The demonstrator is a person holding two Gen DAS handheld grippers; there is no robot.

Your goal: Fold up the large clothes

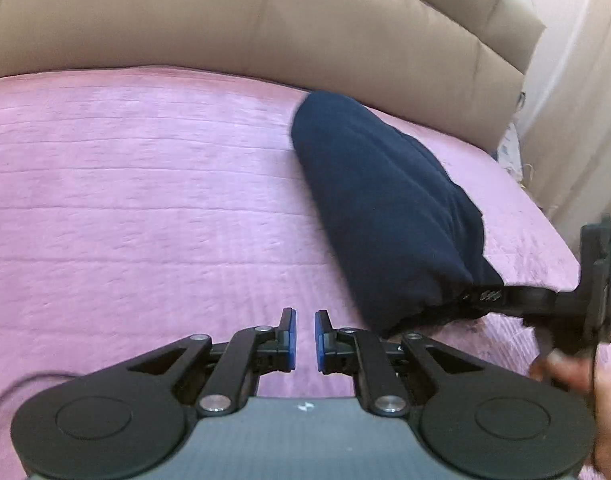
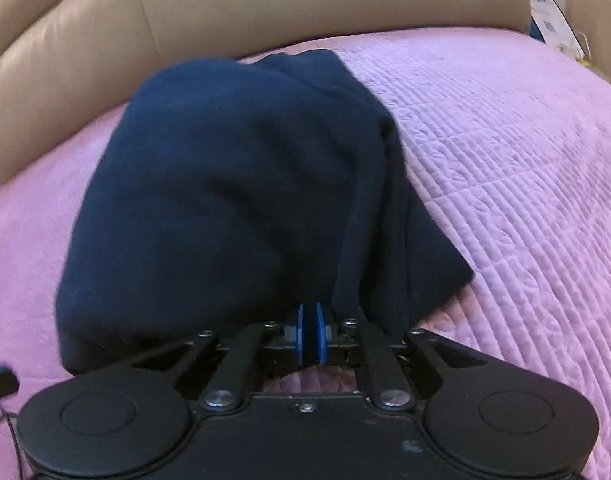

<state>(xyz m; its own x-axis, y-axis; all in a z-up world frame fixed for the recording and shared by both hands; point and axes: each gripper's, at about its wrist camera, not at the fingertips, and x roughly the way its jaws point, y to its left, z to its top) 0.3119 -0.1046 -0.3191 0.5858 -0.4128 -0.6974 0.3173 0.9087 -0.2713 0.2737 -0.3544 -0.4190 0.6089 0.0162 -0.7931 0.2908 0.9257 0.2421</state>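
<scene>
A dark navy garment (image 1: 385,208) lies bunched in a long mound on the pink quilted bedspread (image 1: 125,200). In the left wrist view my left gripper (image 1: 304,334) hovers over bare bedspread just left of the garment's near end, its blue pads a narrow gap apart with nothing between them. My right gripper (image 1: 471,296) reaches in from the right and meets the garment's near edge. In the right wrist view the garment (image 2: 225,184) fills the middle. Its folds run down to my right gripper (image 2: 309,312), whose pads sit almost together on the cloth, their tips hidden under it.
A tan padded headboard (image 1: 245,20) runs along the far side of the bed. A hand (image 1: 577,376) holds the right gripper at the bed's right edge. A pale wall and small items (image 2: 553,24) stand beyond the far right corner.
</scene>
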